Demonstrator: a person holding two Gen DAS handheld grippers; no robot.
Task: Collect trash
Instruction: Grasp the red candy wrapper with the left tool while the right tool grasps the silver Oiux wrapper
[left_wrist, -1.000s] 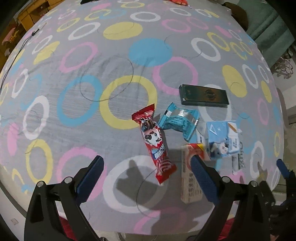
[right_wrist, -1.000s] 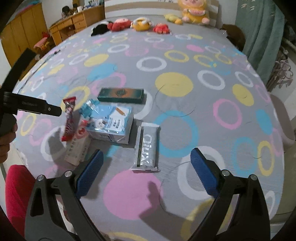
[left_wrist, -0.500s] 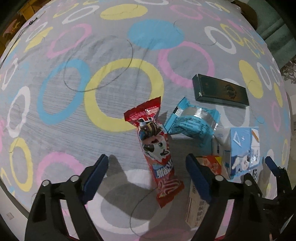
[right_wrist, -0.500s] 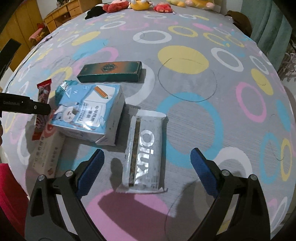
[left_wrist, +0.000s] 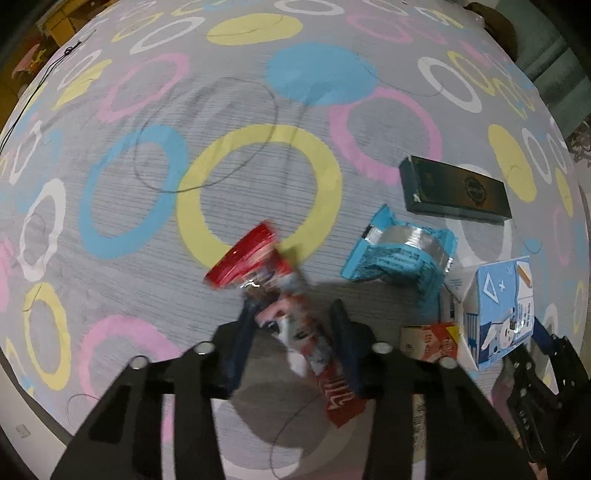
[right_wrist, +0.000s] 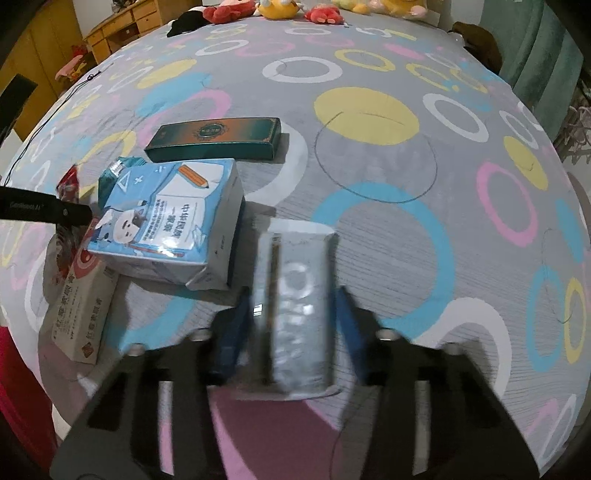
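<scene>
Left wrist view: left tongs, jaws just closing, pinch a red snack wrapper on the ring-patterned bed, beside a blue packet. Right wrist view: right tongs, also just closing, clamp a silver wrapper right of the blue carton.
</scene>
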